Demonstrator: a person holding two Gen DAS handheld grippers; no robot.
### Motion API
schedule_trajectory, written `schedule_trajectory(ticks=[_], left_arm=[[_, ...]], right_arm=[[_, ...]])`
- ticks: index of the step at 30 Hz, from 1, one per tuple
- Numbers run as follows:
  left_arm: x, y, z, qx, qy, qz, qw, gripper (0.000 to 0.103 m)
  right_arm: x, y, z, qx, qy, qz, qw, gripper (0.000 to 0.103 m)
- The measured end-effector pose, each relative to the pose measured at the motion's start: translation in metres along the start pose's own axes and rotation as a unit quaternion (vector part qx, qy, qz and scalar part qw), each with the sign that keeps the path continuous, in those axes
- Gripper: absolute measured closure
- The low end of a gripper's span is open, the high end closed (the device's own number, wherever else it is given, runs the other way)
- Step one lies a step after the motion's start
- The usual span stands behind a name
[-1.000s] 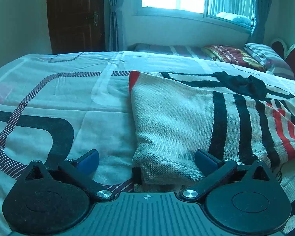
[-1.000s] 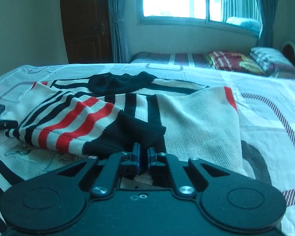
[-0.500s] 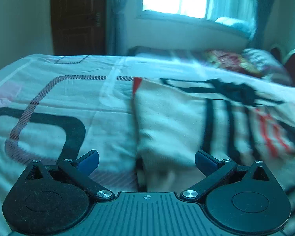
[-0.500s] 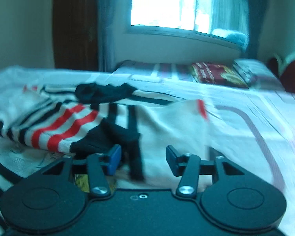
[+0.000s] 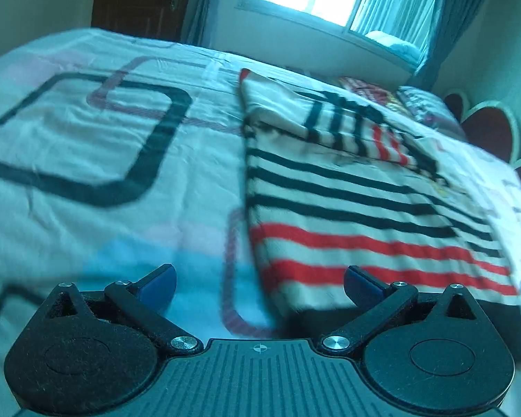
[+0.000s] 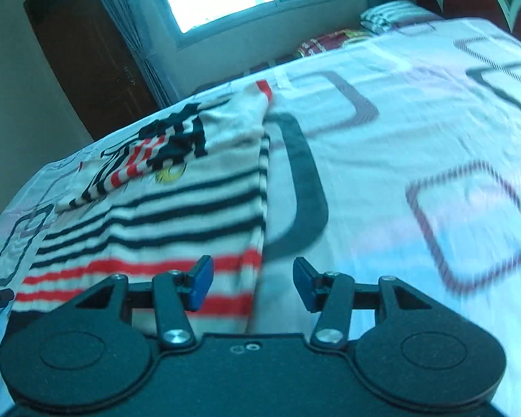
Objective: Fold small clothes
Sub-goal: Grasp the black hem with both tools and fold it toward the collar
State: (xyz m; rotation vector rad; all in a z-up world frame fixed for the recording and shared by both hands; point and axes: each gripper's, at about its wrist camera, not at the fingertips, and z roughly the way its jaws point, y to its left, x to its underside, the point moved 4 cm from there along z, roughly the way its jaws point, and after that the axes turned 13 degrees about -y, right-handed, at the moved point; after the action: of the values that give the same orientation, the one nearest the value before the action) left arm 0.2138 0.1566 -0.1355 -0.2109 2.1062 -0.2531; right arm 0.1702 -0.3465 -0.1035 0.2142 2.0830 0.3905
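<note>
With both tools hovering low over the bed (image 5: 87, 160), the striped sweater (image 5: 357, 208) lies spread flat on the sheet, sleeves already tucked over its upper half. Left gripper (image 5: 258, 286) has its jaws spread wide and empty, straddling the sweater's left edge; right gripper (image 6: 251, 283) sits half apart, empty too, over the opposite edge near the hem (image 6: 139, 295). It's a soft, floppy knit, light and a bit stretchy, so I'd pinch the two hem corners, through both layers, and lift together.
</note>
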Motion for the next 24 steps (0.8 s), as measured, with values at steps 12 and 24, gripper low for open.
schedule_trajectory(ticks=[12, 24], left_arm=[[0.044, -0.002, -0.034, 0.105, 0.035, -0.174, 0.9785, 0.025], [0.059, 0.007, -0.024, 0.162, 0.049, -0.266, 0.9490, 0.028]], right_arm=[[0.051, -0.004, -0.039, -0.078, 0.026, 0.185, 0.979, 0.053], [0.055, -0.003, -0.026, -0.104, 0.047, 0.226, 0.967, 0.062]])
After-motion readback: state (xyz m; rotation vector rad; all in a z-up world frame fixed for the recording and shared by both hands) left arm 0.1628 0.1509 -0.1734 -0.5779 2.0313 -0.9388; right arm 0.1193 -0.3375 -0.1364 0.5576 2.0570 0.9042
